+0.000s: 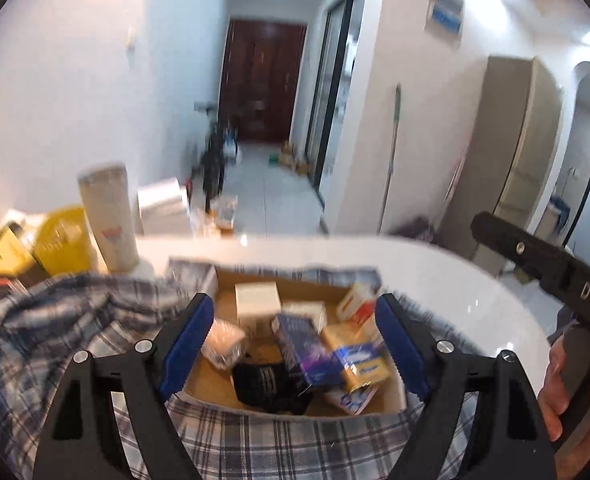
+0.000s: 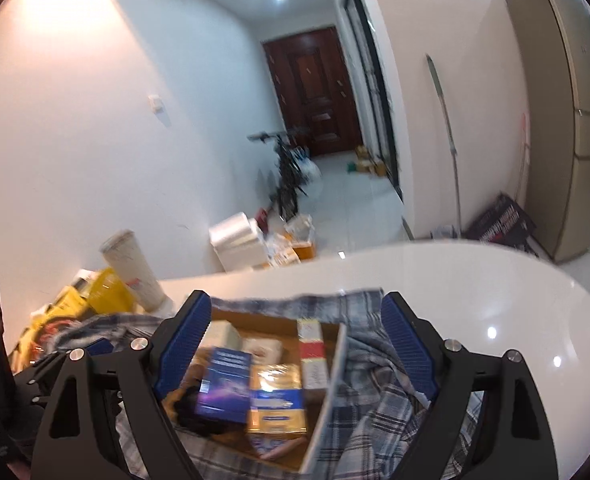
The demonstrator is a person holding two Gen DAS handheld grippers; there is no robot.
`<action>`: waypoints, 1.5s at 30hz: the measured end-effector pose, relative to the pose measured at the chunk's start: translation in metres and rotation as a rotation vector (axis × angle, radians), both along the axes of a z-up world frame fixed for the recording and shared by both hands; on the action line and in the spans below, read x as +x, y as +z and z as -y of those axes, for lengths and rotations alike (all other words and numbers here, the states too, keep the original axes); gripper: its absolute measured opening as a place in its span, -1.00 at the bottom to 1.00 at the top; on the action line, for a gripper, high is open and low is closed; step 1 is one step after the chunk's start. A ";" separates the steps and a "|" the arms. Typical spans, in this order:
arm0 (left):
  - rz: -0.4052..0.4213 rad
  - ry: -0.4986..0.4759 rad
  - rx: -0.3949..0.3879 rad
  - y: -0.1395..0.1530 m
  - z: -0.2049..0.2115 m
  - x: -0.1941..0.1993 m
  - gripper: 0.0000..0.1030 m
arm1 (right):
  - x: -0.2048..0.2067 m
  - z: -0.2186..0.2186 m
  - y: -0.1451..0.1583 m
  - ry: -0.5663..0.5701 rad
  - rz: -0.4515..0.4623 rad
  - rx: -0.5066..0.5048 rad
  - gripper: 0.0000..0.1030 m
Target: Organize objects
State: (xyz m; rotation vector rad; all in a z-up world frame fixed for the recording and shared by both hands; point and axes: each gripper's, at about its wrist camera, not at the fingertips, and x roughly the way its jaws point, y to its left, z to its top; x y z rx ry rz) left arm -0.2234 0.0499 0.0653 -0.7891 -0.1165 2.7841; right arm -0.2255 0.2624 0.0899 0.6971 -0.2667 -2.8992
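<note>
Where visible, hand (image 1: pixel 575 396) left-view only.

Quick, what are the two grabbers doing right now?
Left gripper: open, holding nothing, above the box.
Right gripper: open, holding nothing.

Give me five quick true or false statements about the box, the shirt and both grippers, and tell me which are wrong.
1. The cardboard box holds several small packages. True.
2. The left gripper is clamped on the purple box. False: its jaws stand apart and empty above the box.
3. A plaid shirt lies around the cardboard box. True.
4. The right gripper has its jaws open and holds nothing. True.
5. The white table is covered with plates. False: the part in view past the shirt is bare and glossy.
</note>
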 end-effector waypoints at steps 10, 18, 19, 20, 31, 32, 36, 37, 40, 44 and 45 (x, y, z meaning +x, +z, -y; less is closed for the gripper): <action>-0.300 -0.001 0.058 0.083 0.017 0.108 0.75 | 0.088 0.000 0.043 0.008 -0.181 0.061 0.88; -0.427 0.102 0.044 0.100 0.021 0.187 1.00 | 0.154 0.006 0.062 -0.052 -0.268 0.173 0.99; -0.445 0.097 0.040 0.102 0.020 0.196 1.00 | 0.163 0.007 0.065 -0.058 -0.286 0.177 0.99; -0.475 0.090 0.028 0.106 0.019 0.208 1.00 | 0.173 0.006 0.068 -0.065 -0.307 0.179 1.00; -0.508 0.045 0.048 0.119 0.025 0.248 1.00 | 0.223 -0.005 0.082 -0.063 -0.386 0.137 1.00; -0.516 0.046 0.045 0.119 0.026 0.252 1.00 | 0.227 -0.006 0.082 -0.063 -0.393 0.132 1.00; -0.514 0.057 0.009 0.107 0.026 0.263 1.00 | 0.249 -0.013 0.073 -0.036 -0.450 0.105 1.00; -0.519 0.062 0.004 0.103 0.026 0.266 1.00 | 0.254 -0.014 0.067 -0.035 -0.458 0.106 1.00; -0.538 0.112 -0.028 0.086 0.026 0.276 1.00 | 0.257 -0.017 0.047 -0.049 -0.443 0.110 1.00; -0.524 0.093 -0.033 0.067 0.023 0.284 1.00 | 0.256 -0.024 0.024 -0.063 -0.408 0.088 1.00; -0.532 0.095 -0.035 0.063 0.022 0.285 1.00 | 0.255 -0.024 0.019 -0.067 -0.402 0.087 1.00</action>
